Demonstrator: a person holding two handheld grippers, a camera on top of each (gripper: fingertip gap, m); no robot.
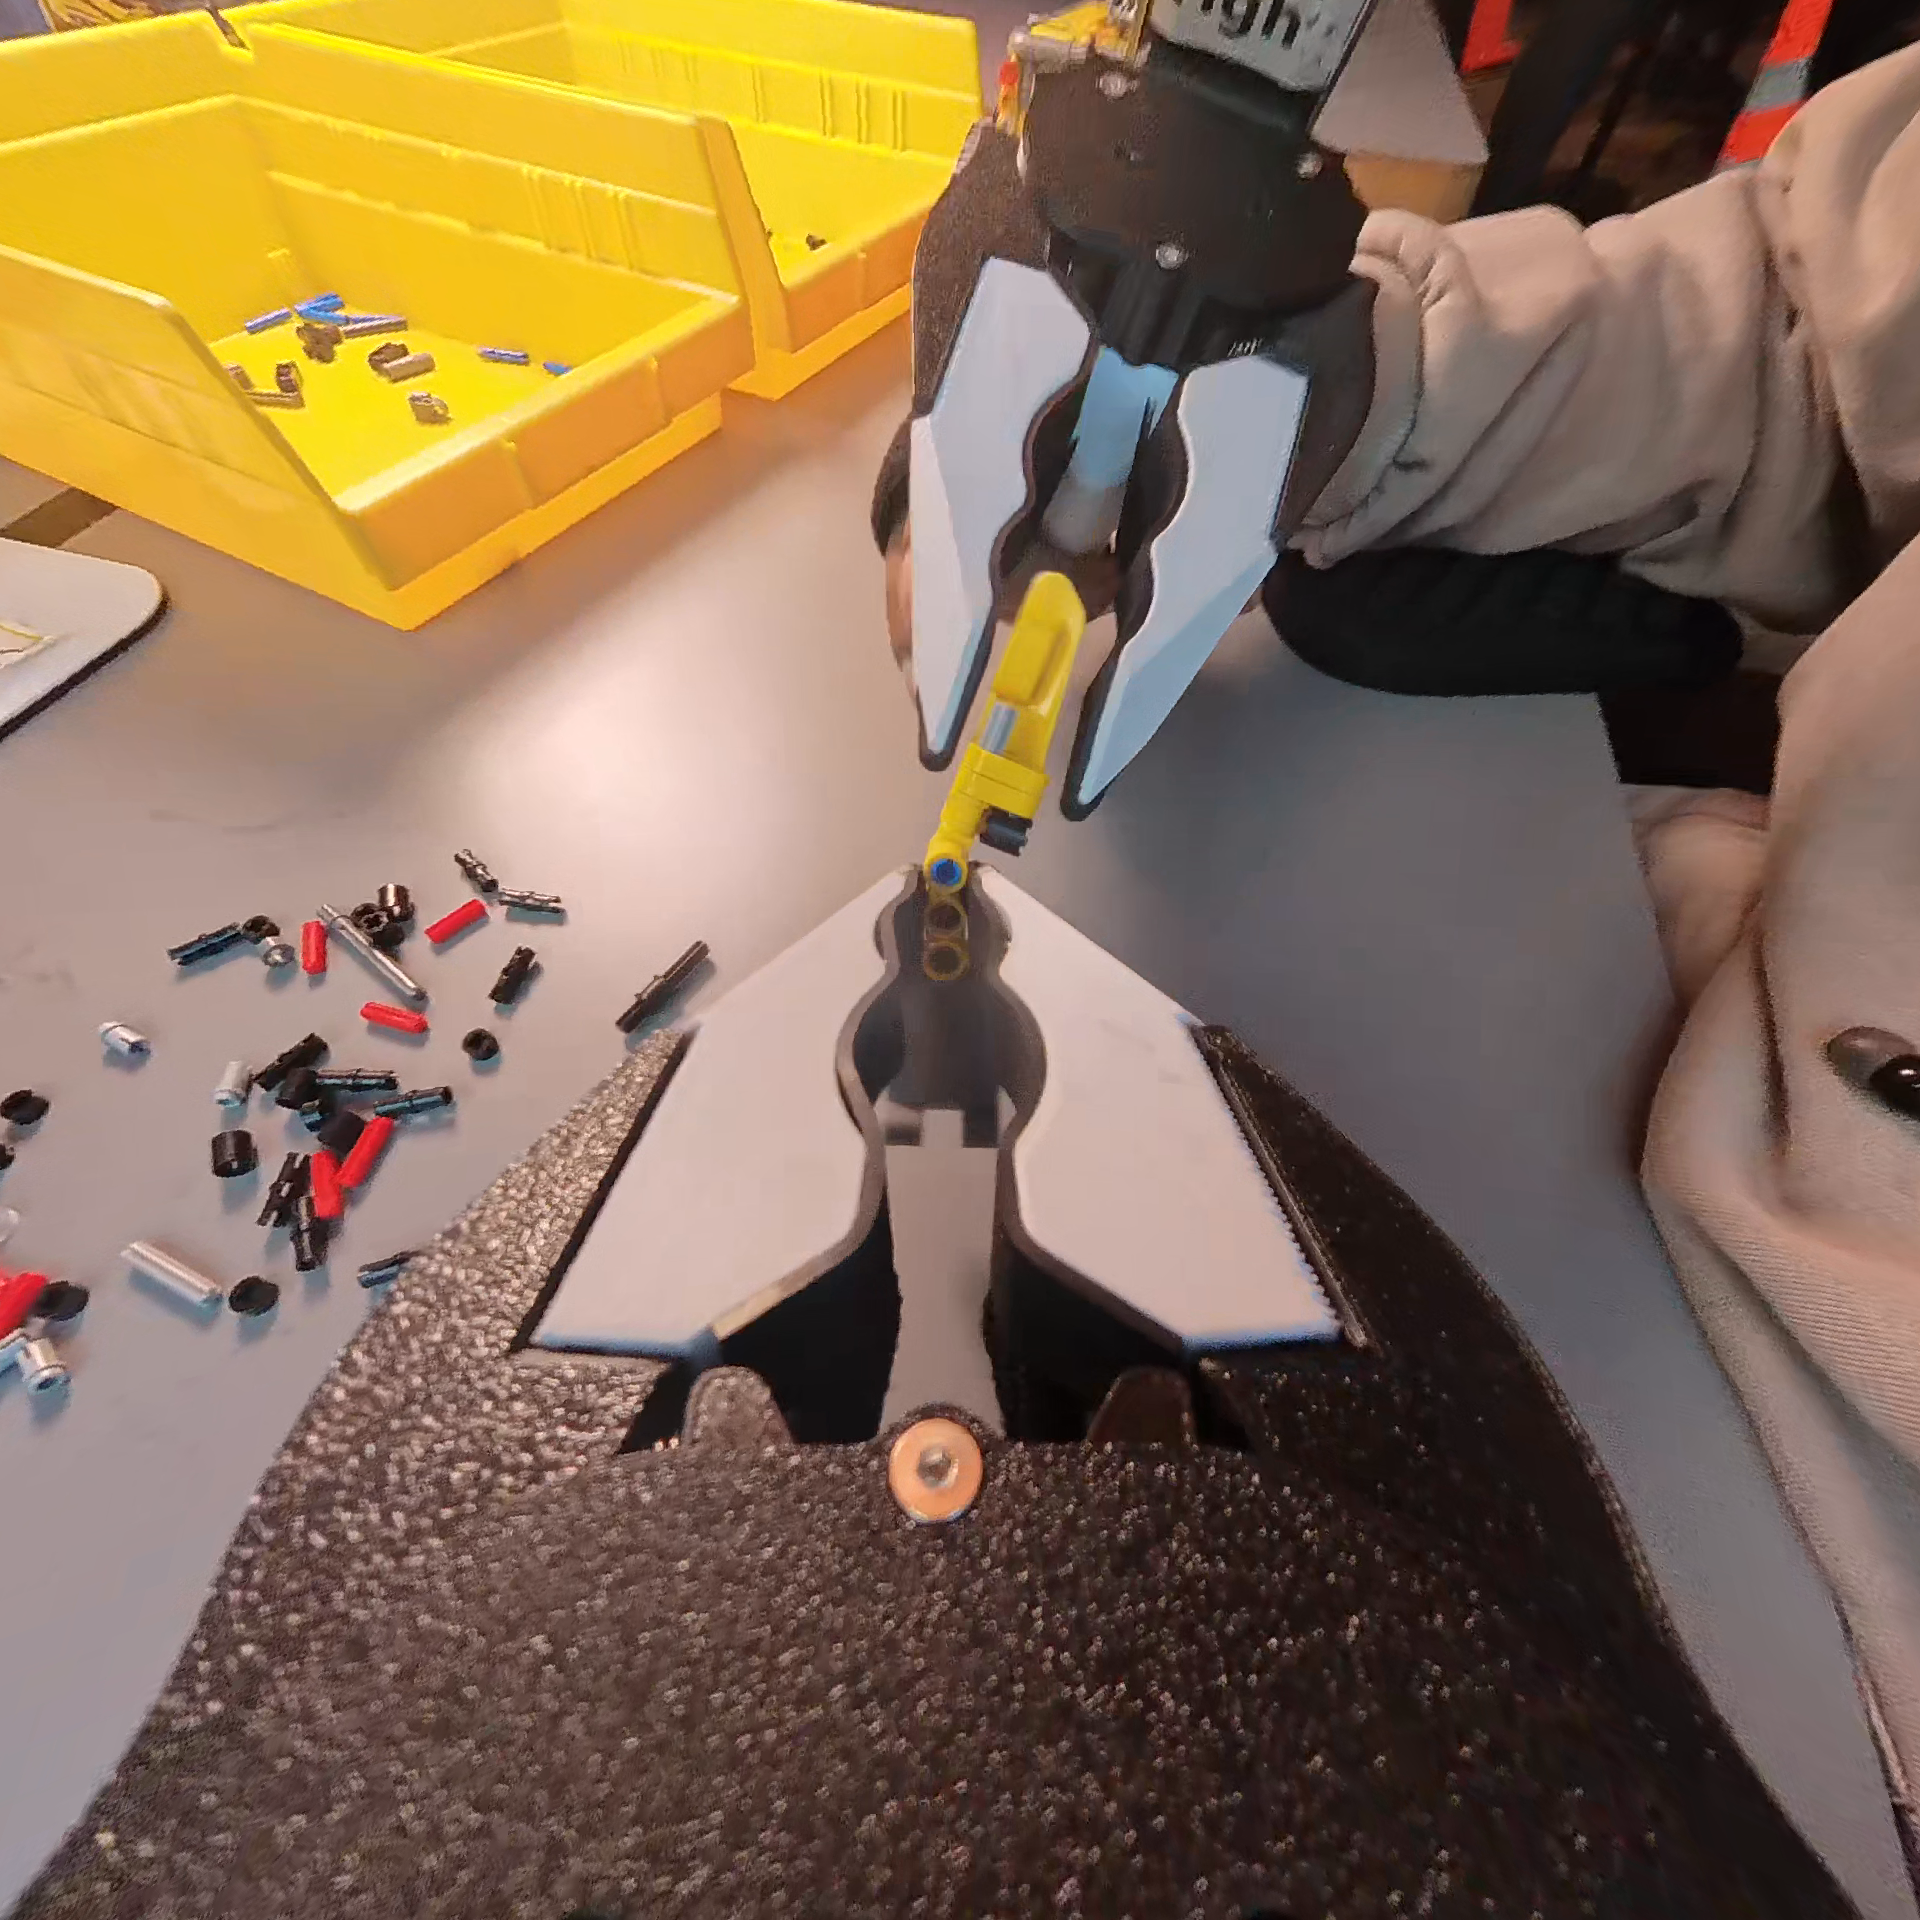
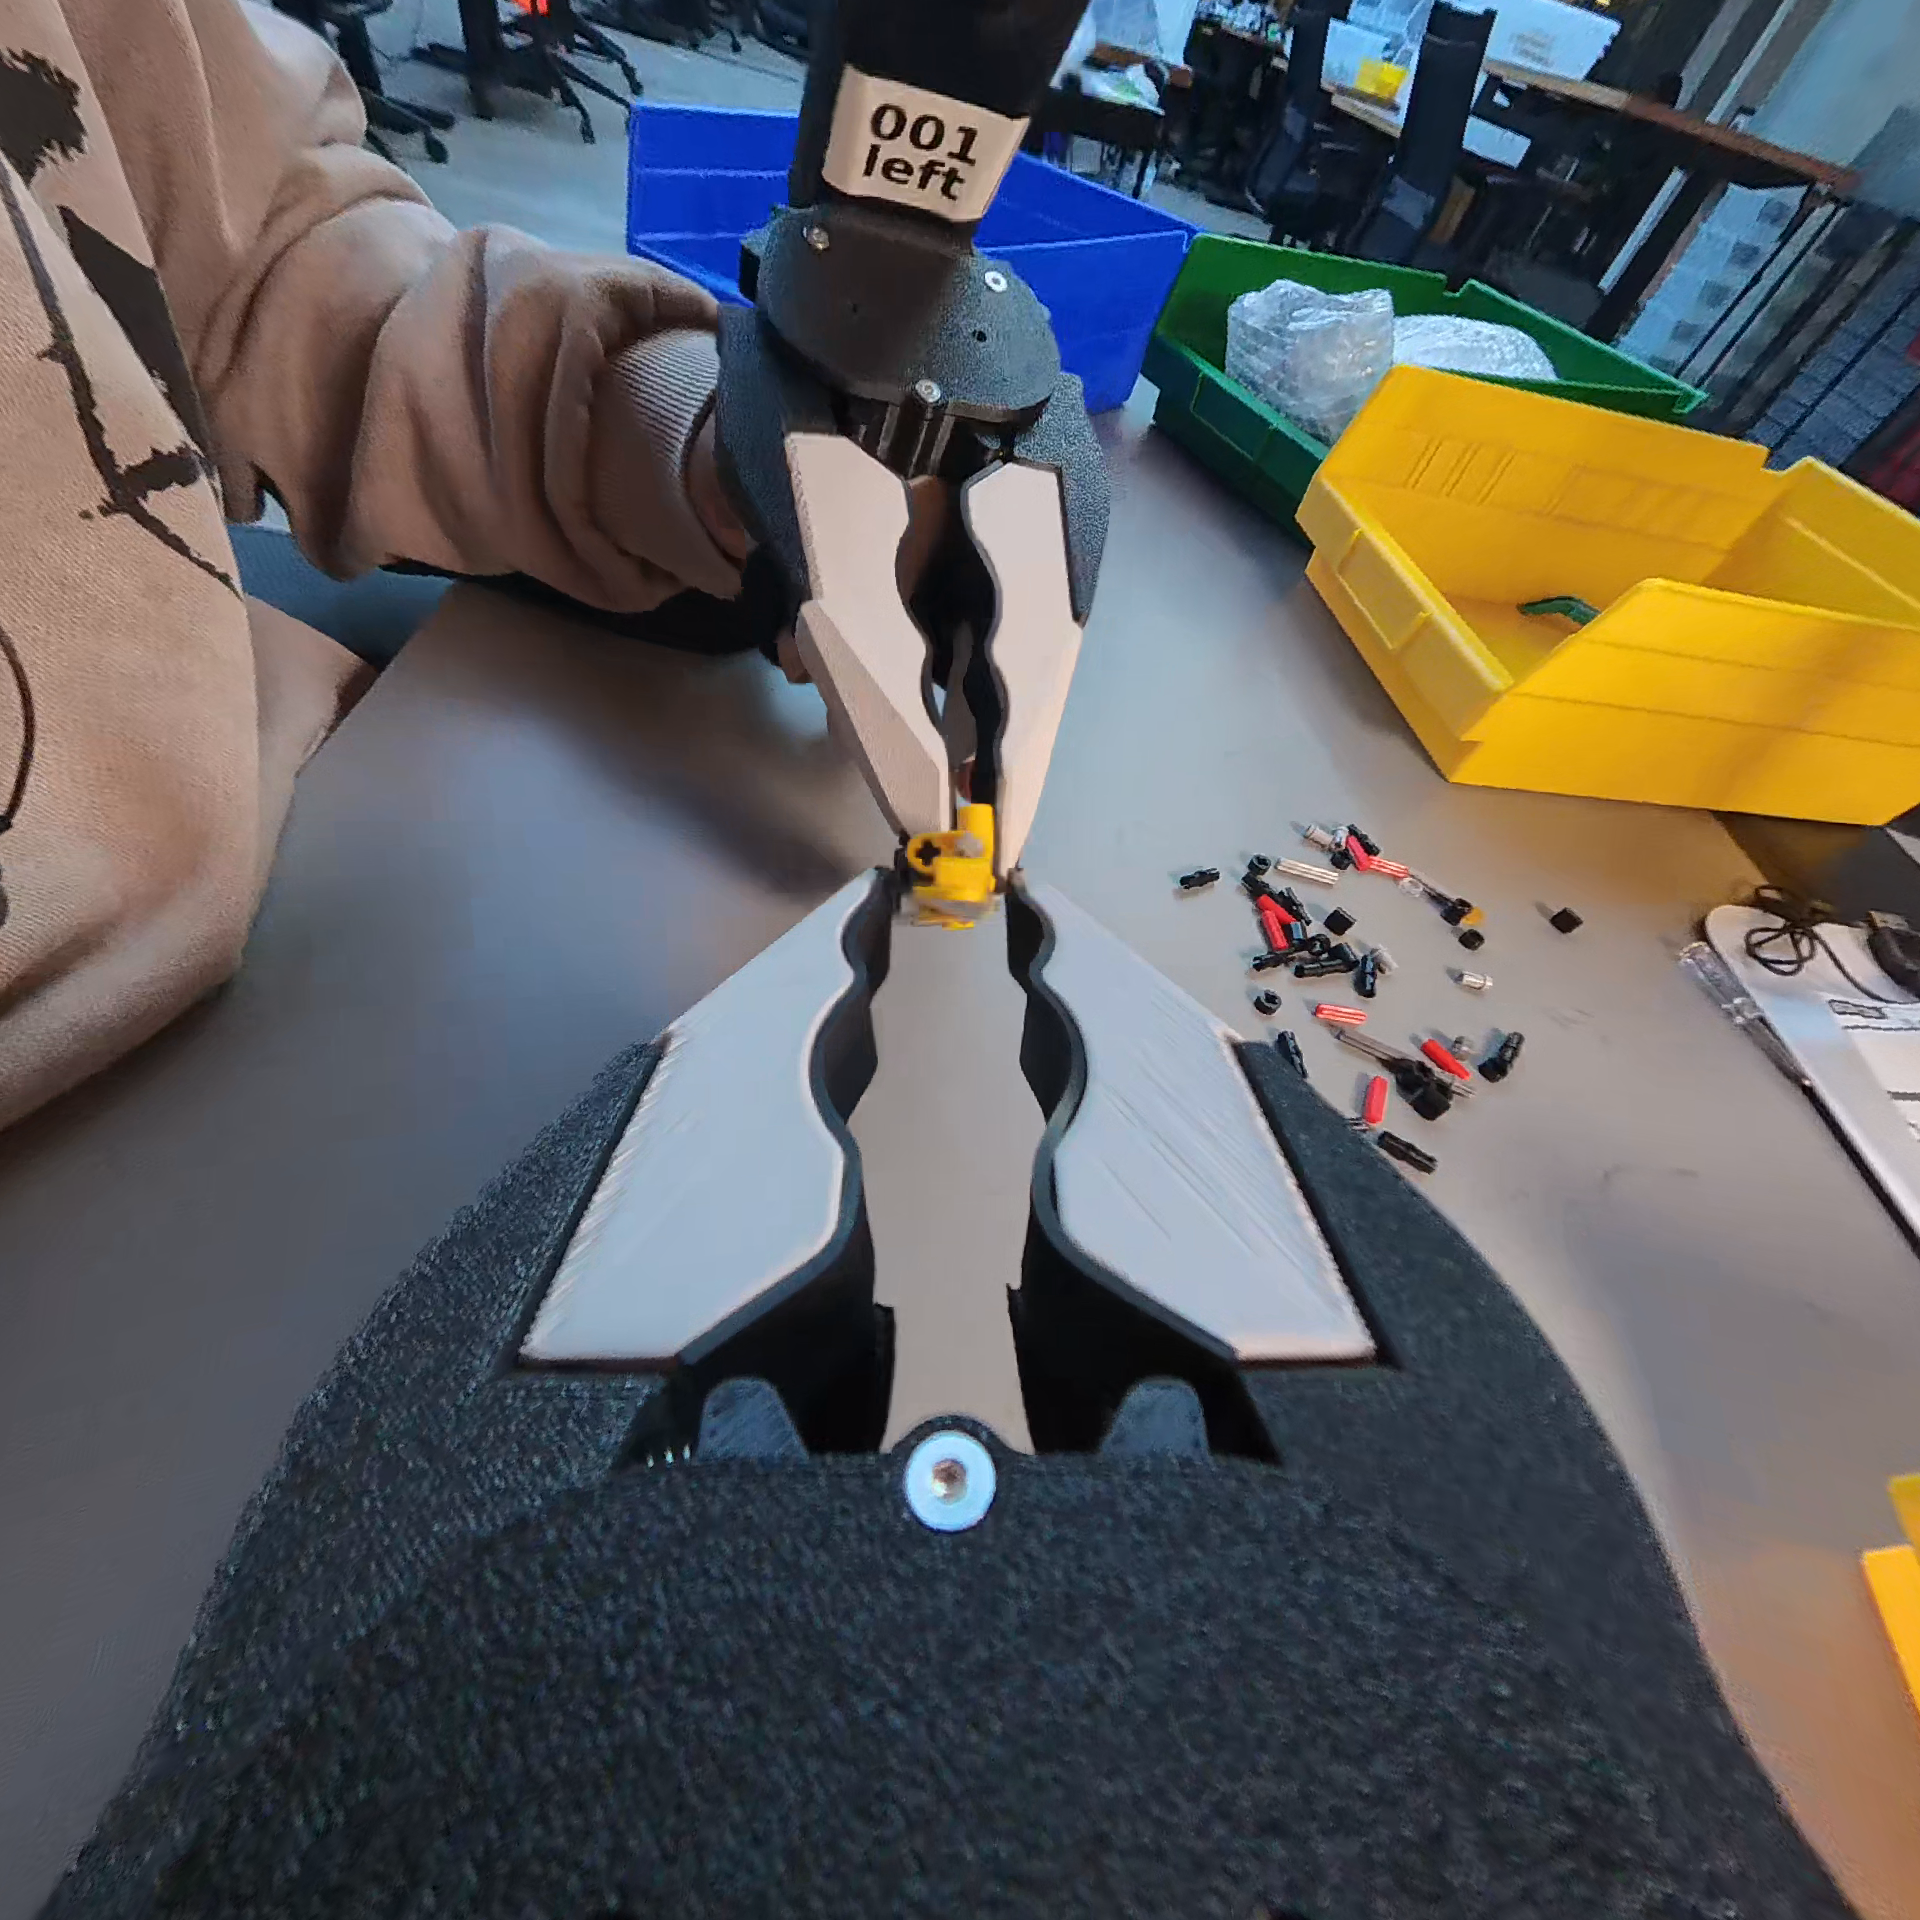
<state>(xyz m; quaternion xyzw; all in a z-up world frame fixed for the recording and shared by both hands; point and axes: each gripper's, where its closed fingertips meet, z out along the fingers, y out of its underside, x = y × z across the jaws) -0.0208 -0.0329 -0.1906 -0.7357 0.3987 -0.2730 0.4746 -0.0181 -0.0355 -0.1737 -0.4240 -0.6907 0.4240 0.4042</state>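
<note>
Two grippers meet nose to nose above the grey table [image 1: 675, 665], sharing one small yellow toy assembly [image 1: 1013, 717]. The left gripper [image 1: 948, 902] has its jaws closed on the lower end, where a thin yellow beam with round holes sits between the tips. The right gripper [image 2: 951, 896] stands with its jaws apart around the upper end, near the sides but, as far as I can tell, not pressing. I judge the assembly light, stiff and smooth, so it can slip or turn at its joints; its flat sides look the safest place to hold. It is hard glossy plastic with a short grey metal-looking pin. Loose small pieces [image 1: 332, 1081], black, red and grey, lie scattered on the table, near yellow bins [image 1: 436, 520].
</note>
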